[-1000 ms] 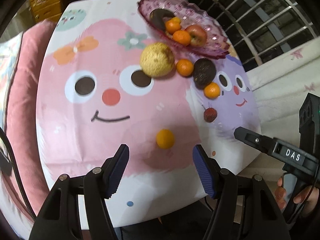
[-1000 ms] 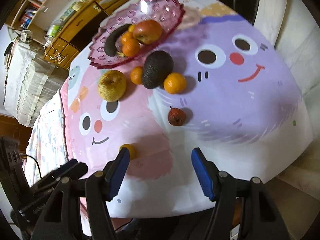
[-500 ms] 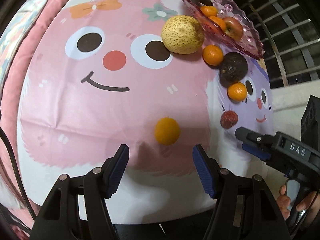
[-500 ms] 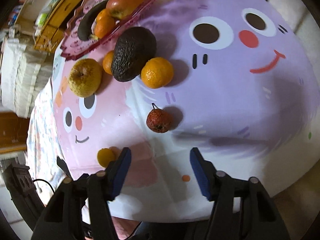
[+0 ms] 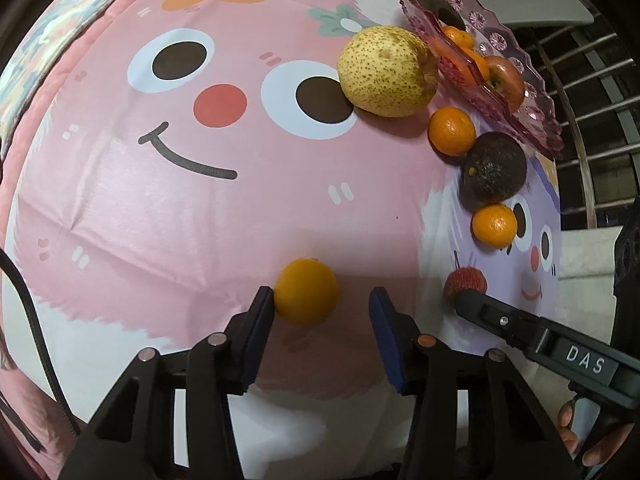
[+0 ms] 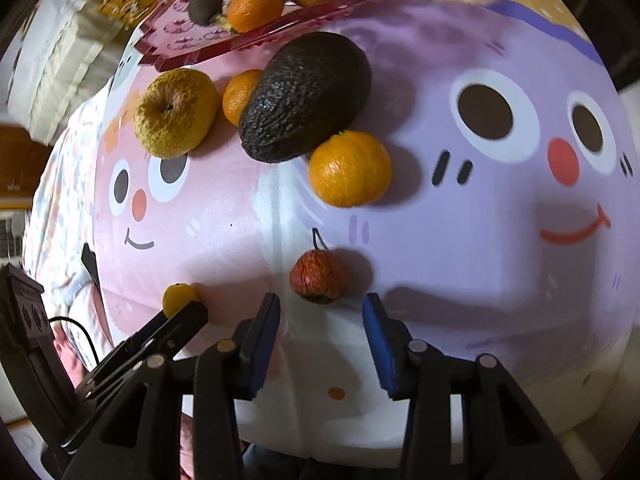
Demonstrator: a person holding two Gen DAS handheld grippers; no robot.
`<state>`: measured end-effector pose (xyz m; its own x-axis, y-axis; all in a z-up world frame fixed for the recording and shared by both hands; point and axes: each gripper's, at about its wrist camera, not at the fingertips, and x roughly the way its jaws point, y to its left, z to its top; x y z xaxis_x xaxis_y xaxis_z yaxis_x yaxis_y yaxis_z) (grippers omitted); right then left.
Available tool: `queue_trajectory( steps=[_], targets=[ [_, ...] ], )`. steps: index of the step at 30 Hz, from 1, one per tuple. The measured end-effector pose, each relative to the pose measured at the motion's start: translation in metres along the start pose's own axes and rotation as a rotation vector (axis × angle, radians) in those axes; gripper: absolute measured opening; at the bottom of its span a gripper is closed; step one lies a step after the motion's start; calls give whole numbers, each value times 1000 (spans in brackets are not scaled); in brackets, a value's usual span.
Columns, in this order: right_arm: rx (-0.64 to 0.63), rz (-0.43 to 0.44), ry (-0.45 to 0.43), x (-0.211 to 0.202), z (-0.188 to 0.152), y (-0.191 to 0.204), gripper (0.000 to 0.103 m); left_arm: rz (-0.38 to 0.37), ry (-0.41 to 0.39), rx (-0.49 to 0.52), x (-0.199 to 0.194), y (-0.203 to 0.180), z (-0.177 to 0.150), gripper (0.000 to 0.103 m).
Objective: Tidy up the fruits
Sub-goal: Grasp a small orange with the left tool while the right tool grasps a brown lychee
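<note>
While both grippers sit low over the cartoon tablecloth (image 5: 120, 208), each has one fruit at its fingertips, neither gripped.

Left gripper (image 5: 321, 307): jaws wide, small orange (image 5: 306, 292) between the tips, touching the left pad, clear of the right. Right gripper (image 6: 320, 314): jaws wide, lychee (image 6: 319, 276) just ahead of the tips, resting on the cloth. Farther back: pear (image 5: 384, 72), mandarin (image 5: 452, 131), avocado (image 5: 495, 167), second mandarin (image 5: 495, 226) in a loose row beside the pink glass dish (image 5: 532, 120), which holds more fruit.
</note>
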<state>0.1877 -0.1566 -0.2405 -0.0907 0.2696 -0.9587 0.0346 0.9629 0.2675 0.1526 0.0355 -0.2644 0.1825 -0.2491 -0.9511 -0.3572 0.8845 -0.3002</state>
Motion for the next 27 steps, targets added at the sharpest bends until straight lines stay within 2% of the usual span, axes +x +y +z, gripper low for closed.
queue_trajectory(
  steps=[4,7,16,22,27],
  targets=[
    [-44,-2,15,4,7,4,38,24,-13,-25,3,-2,2,38],
    [-67,-2,24,7,11,5,36,33,-22,-39,4,-3,4,34],
    [-126,3,34,14,17,8,32,45,-59,-42,2,-3,4,34],
    [-184,51,44,14,14,15,31,36,-89,-37,1,-2,3,32],
    [-231,92,14,5,12,18,31,26,-98,-30,-5,-1,5,31]
  ],
)
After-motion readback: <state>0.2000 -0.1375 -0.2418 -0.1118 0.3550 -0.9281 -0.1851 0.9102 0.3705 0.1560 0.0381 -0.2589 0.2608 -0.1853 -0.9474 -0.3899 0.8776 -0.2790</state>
